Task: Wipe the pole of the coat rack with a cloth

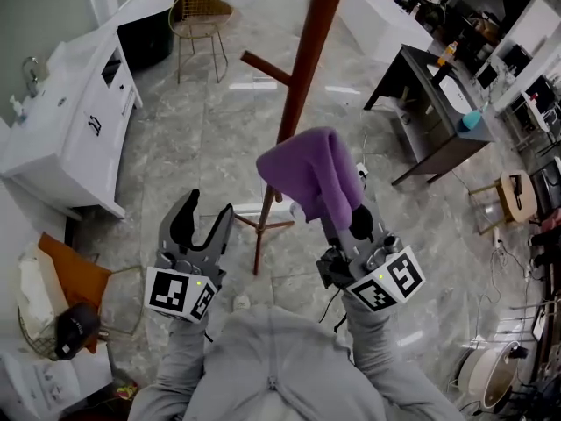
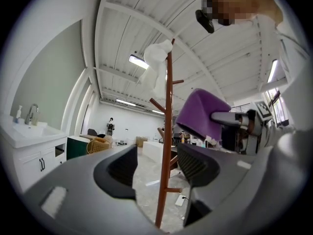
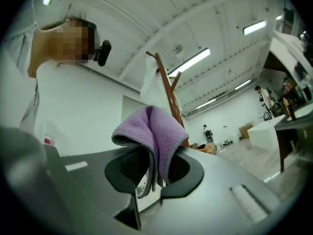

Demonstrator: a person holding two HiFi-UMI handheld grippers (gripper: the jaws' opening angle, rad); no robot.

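Cloth (image 1: 316,174) clamped in right gripper (image 3: 155,166), just beside coat rack pole (image 1: 302,68), left gripper (image 1: 209,210) apart and empty

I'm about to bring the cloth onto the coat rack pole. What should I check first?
1. Cloth clamped in right gripper: ok, jaws shut on its fold.
2. Cloth against pole: not ok, the left gripper view shows a gap between them.
3. Left gripper free: ok, open and empty.
4. Upper pole bare: not ok, white garment hangs there.
5. Rack base steady: cannot tell.
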